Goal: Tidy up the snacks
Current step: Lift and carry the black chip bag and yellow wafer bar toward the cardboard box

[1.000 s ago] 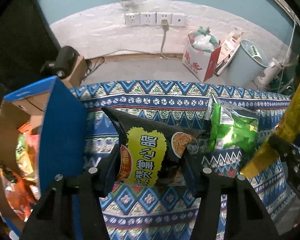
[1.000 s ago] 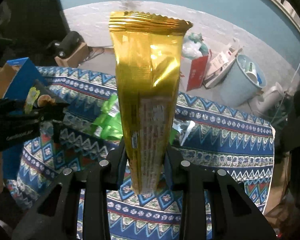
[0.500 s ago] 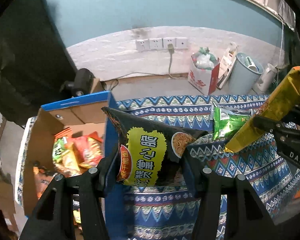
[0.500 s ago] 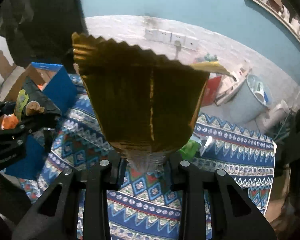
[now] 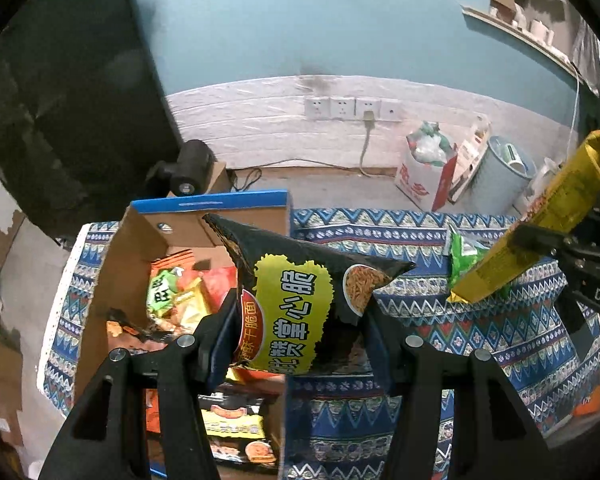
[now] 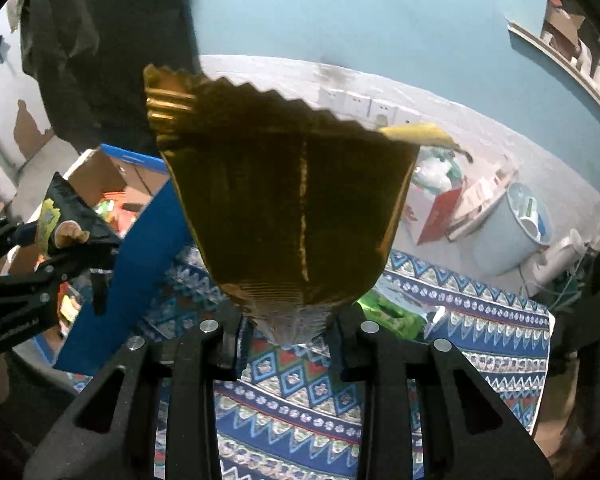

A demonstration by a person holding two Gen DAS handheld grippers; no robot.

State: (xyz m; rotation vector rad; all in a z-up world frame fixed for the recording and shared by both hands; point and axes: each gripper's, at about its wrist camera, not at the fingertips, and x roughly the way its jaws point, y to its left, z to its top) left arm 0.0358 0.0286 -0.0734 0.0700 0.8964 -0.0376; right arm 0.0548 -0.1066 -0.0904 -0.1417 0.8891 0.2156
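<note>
My left gripper (image 5: 300, 344) is shut on a black snack bag with a yellow label (image 5: 296, 300), held above the right wall of an open blue cardboard box (image 5: 212, 202) that holds several snack packets (image 5: 176, 296). My right gripper (image 6: 288, 332) is shut on a gold foil packet (image 6: 288, 208), held up over the patterned tablecloth (image 6: 300, 412). The gold packet also shows in the left wrist view (image 5: 540, 220), to the right of the box. A green snack bag (image 5: 466, 256) lies on the cloth behind it.
The blue box (image 6: 140, 248) stands at the table's left end. Beyond the table are a wall with sockets (image 5: 352, 109), a red-and-white box (image 5: 424, 184), a grey bin (image 5: 500, 176) and a small camera (image 5: 188, 168) on a block.
My left gripper has lifted and moved left with the black bag, now above the box. My right gripper has risen and followed leftward with the gold packet.
</note>
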